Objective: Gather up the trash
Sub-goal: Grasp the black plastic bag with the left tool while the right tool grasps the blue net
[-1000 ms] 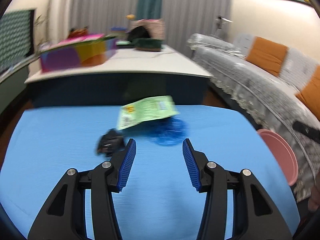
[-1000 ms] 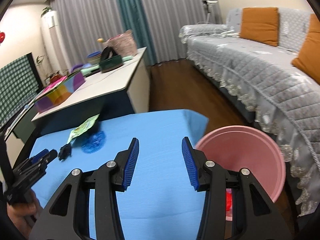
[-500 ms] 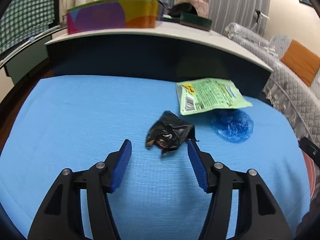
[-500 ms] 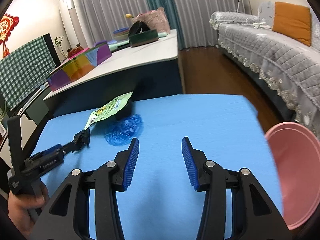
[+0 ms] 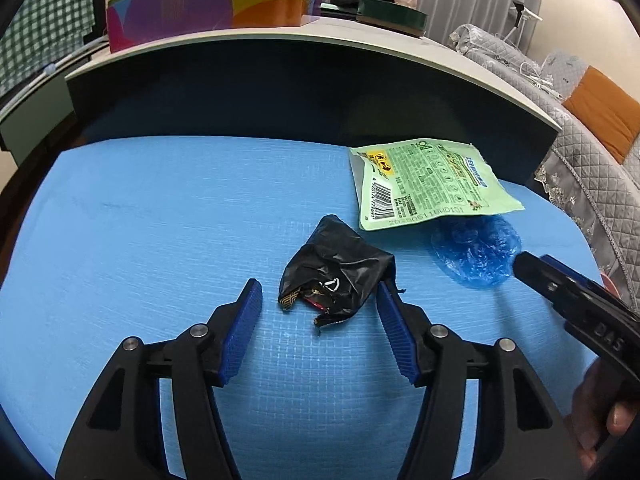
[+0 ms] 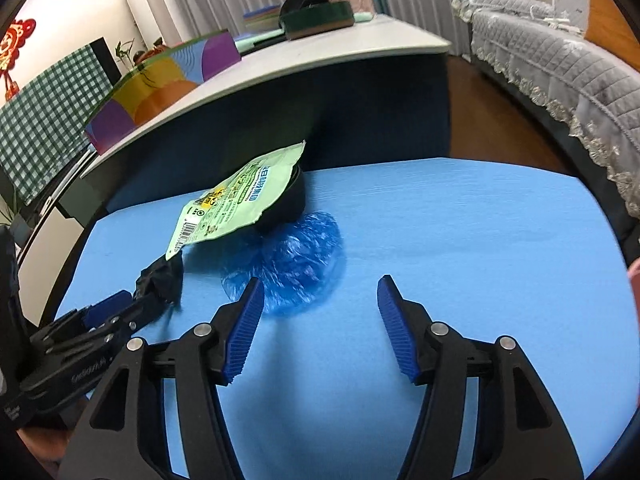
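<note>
A crumpled black wrapper (image 5: 338,274) lies on the blue table (image 5: 160,220). My left gripper (image 5: 318,294) is open, its jaws on either side of the wrapper's near end. A green snack pouch (image 5: 426,182) lies behind it, resting on a black bowl (image 6: 288,200). A crumpled blue plastic cover (image 5: 476,252) lies beside the pouch. My right gripper (image 6: 320,290) is open and empty, just short of the blue cover (image 6: 296,264); it shows from the side in the left wrist view (image 5: 560,280). The black wrapper (image 6: 162,278) and the left gripper (image 6: 120,308) show in the right wrist view.
A white-topped counter (image 5: 360,38) stands right behind the table, carrying a colourful box (image 5: 208,4) and a dark green tin (image 5: 392,20). A grey quilted sofa (image 6: 560,68) runs along the right. The pink bin's rim (image 6: 634,276) shows at the right edge.
Both grippers moved forward over the table. The left one closed in on the black wrapper so its jaws flank it. The right one swung left from the pink bin to the blue cover.
</note>
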Available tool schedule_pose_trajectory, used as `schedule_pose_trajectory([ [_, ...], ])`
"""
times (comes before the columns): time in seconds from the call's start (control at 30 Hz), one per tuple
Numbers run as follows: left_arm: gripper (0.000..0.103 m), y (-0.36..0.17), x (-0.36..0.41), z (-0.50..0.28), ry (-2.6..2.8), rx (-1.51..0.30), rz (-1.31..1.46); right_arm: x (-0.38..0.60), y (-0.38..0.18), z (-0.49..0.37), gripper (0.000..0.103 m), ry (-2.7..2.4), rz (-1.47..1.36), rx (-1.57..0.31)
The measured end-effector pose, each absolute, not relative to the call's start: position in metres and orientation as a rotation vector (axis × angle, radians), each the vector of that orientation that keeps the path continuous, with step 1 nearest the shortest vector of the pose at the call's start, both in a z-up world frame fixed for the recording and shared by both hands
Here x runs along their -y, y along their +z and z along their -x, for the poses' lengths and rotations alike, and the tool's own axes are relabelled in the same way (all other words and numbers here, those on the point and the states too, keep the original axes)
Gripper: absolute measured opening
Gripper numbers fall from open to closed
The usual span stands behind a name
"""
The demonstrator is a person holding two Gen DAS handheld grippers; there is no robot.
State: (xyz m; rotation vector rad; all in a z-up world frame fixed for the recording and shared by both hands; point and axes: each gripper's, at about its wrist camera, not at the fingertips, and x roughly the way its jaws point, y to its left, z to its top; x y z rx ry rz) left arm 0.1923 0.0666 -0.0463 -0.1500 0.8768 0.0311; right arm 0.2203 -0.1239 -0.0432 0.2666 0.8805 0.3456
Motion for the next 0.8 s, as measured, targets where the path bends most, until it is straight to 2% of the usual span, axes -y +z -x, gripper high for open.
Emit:
schedule_pose_trajectory([
  [0.1,0.058,-0.050,-0.068,-0.194,0.032,-0.891,0.163,0.118,-0.045,-0.230,0.059,0.347,-0.257,-0.895],
  [0.17,0.055,-0.051,-0.066,-0.194,0.028,-0.891,0.153,0.114,-0.046,-0.235,0.059,0.350,-0.252,-0.912],
  [0.2,0.049,-0.051,-0.064,-0.194,0.021,-0.890,0.148,0.113,-0.046,-0.235,0.058,0.346,-0.243,-0.914],
  [0.27,0.042,-0.051,-0.062,-0.194,0.017,-0.890,0.134,0.110,-0.046,-0.234,0.050,0.328,-0.212,-0.917],
  [0.33,0.036,-0.051,-0.060,-0.193,0.013,-0.889,0.127,0.105,-0.045,-0.231,0.028,0.336,-0.184,-0.919],
  [0.43,0.034,-0.051,-0.060,-0.192,0.009,-0.887,0.124,0.103,-0.044,-0.227,0.012,0.356,-0.172,-0.920],
  [0.6,0.034,-0.048,-0.061,-0.187,-0.001,-0.881,0.126,0.106,-0.039,-0.213,0.001,0.339,-0.157,-0.892],
  [0.8,0.033,-0.039,-0.058,-0.180,-0.014,-0.865,0.137,0.120,-0.030,-0.194,0.001,0.317,-0.181,-0.879],
])
